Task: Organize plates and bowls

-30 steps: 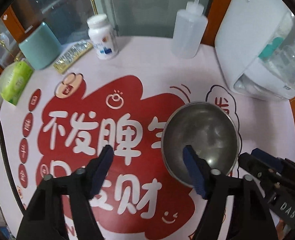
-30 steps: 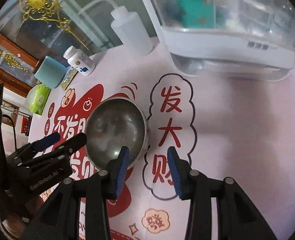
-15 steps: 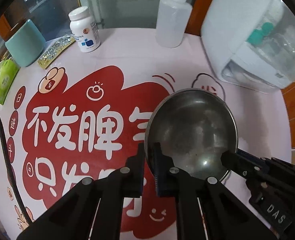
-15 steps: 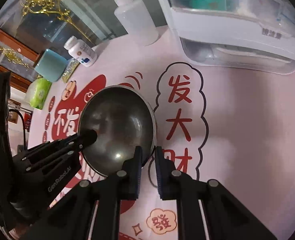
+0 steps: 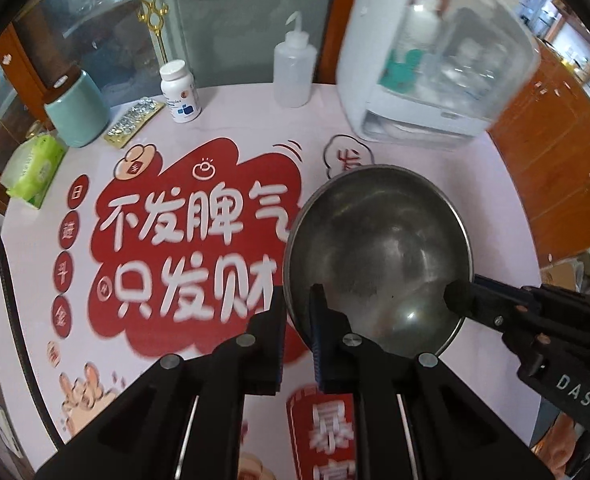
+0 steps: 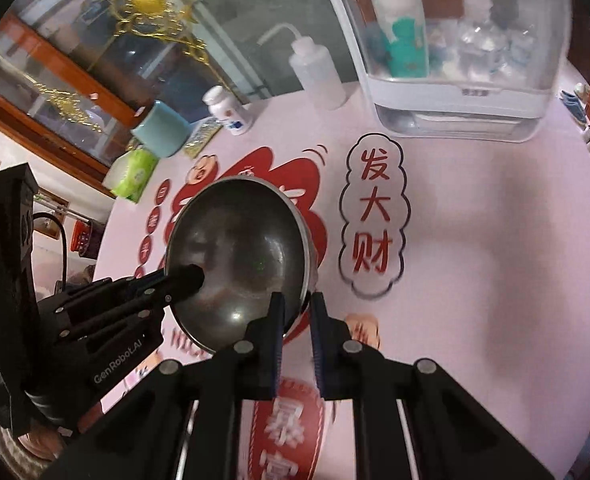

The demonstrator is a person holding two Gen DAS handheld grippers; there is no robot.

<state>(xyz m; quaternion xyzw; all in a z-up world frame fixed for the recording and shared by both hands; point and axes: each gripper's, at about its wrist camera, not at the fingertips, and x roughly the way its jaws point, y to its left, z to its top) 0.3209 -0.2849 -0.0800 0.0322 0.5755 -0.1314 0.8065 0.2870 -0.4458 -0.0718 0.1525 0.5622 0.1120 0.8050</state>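
Note:
A steel bowl [image 5: 379, 248] is held off the round table between both grippers. My left gripper [image 5: 297, 312] is shut on the bowl's near-left rim, one finger inside and one outside. My right gripper [image 6: 297, 312] is shut on the opposite rim; it also shows in the left wrist view [image 5: 459, 294], reaching in from the right. In the right wrist view the steel bowl [image 6: 239, 256] tilts, and the left gripper [image 6: 187, 278] pinches its left rim.
A white dish cabinet [image 5: 435, 68] with a clear door stands at the back right. A squeeze bottle [image 5: 295, 68], pill bottle [image 5: 180, 92], teal cup [image 5: 77, 110], foil pack [image 5: 135, 120] and green tissue pack [image 5: 33, 168] line the table's back edge.
Both grippers closed on the bowl's rim from opposite sides, then lifted it off the table; the view has pulled back and up.

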